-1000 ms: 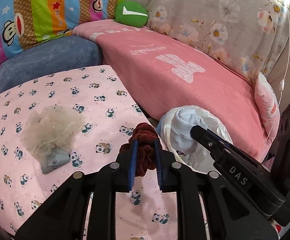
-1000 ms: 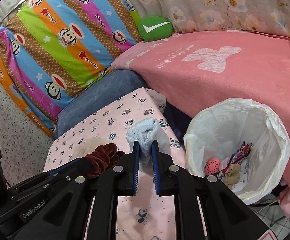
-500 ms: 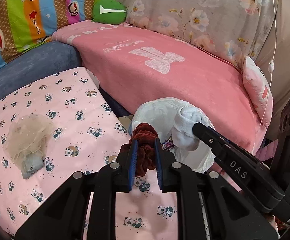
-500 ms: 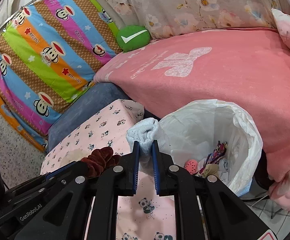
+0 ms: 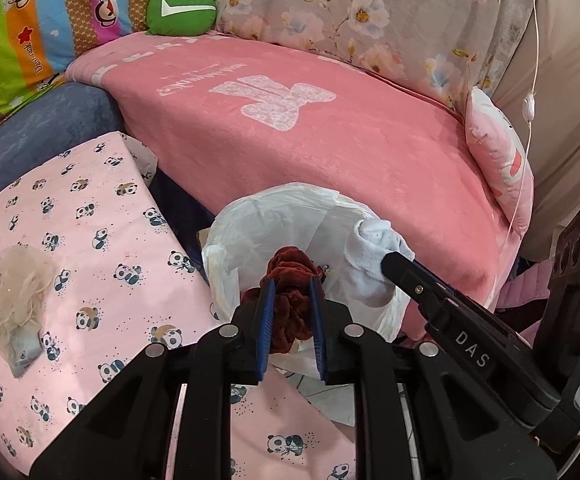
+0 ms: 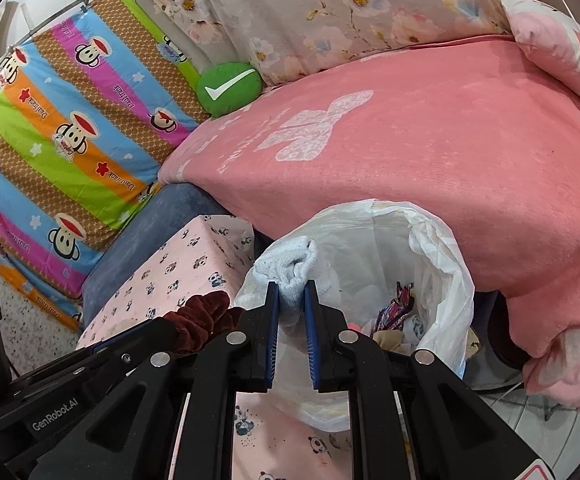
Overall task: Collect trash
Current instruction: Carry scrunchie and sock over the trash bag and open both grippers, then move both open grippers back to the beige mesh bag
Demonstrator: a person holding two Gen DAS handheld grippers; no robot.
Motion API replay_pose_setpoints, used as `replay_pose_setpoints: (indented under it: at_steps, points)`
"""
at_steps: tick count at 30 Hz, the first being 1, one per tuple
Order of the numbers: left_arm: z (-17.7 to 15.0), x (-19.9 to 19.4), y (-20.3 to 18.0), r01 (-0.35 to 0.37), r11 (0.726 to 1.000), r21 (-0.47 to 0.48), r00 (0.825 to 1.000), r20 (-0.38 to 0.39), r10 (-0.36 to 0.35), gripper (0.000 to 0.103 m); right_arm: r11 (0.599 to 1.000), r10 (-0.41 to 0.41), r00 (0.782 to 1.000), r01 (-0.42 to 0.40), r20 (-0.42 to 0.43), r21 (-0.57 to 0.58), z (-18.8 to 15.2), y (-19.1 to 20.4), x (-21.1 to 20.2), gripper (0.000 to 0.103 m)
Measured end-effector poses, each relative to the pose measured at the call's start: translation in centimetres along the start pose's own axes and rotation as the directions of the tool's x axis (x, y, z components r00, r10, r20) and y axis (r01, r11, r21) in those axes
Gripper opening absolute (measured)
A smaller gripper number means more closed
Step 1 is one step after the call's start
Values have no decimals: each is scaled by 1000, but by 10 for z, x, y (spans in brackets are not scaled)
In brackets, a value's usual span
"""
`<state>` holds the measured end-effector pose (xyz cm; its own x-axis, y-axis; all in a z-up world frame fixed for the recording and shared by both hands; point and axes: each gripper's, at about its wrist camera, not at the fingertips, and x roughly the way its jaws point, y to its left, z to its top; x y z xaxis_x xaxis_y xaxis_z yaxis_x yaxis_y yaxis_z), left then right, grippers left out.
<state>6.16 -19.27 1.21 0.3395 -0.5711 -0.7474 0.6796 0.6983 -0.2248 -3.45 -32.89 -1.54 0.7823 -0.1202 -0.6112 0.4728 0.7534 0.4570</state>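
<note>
Now | left gripper (image 5: 292, 304): clamped on scrunchie (image 5: 290, 276), held over bin bag (image 5: 250, 220) mouth | right gripper (image 6: 291, 300): clamped on sock (image 6: 290, 264), above bag's near rim | bag: beside panda cloth (image 5: 90, 208), wrappers (image 6: 394, 308) inside | mesh wad (image 5: 14, 288): lying on cloth

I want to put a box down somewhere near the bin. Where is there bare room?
The pink blanket on the sofa is bare between the green cushion and the pink pillow. The panda cloth is free between the beige mesh bundle and the bin bag. Over the bag it is crowded: both grippers hold items there.
</note>
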Motion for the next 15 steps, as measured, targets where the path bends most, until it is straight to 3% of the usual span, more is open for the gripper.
replay_pose_setpoints:
  at_steps: [4, 8, 15]
  points:
    - [4, 7, -3, 12, 1000, -18, 1000, 2, -12, 20, 1000, -9, 1000, 9, -1, 14, 2, -11, 3, 13]
    - [7, 11, -2, -3, 1000, -29, 1000, 12, 4, 32, 1000, -18, 1000, 18, -4, 24, 4, -18, 6, 14]
    - [7, 11, 6, -37, 999, -38, 999, 13, 38, 37, 1000, -24, 1000, 24, -9, 13, 3, -16, 13, 18]
